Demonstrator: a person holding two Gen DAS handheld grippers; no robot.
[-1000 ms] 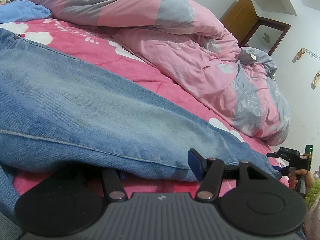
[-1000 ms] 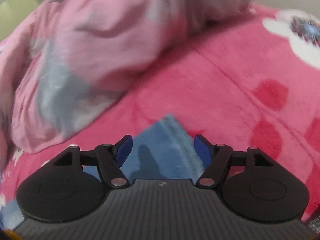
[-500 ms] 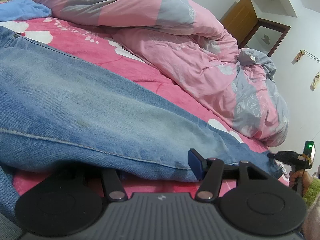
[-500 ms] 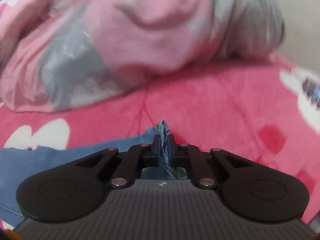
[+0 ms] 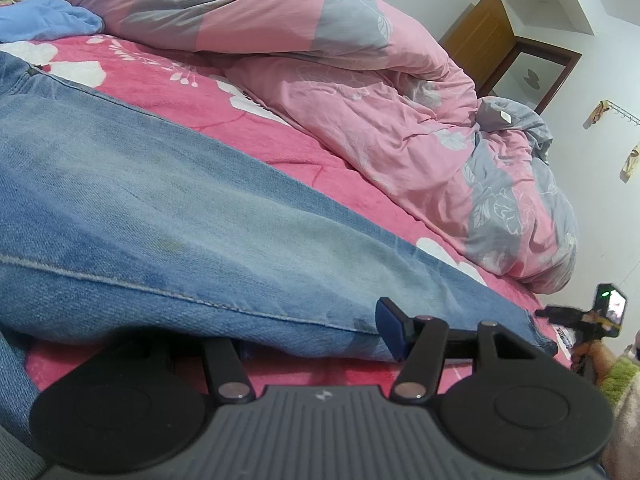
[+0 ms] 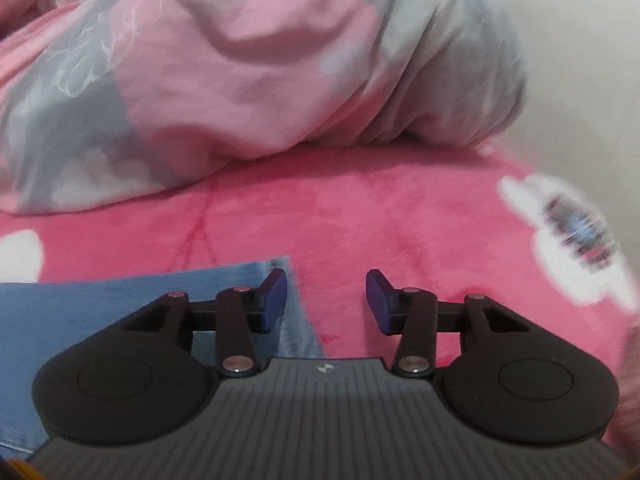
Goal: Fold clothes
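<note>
Light blue jeans lie stretched out along the pink bedsheet. My left gripper is open at the near seam of the leg. Its right finger shows against the denim, while its left finger is hidden under the cloth. In the right wrist view the hem end of the jeans lies flat on the sheet. My right gripper is open just past the hem corner, its left finger over the denim, nothing held. The right gripper also shows far right in the left wrist view.
A crumpled pink and grey quilt is heaped along the far side of the bed, close behind the hem. A light blue garment lies at the head end. A wooden door and a green rug lie beyond.
My right gripper, shut on the jeans' hem half a second ago, has opened and let the hem drop flat on the sheet. The left gripper has stayed put.
</note>
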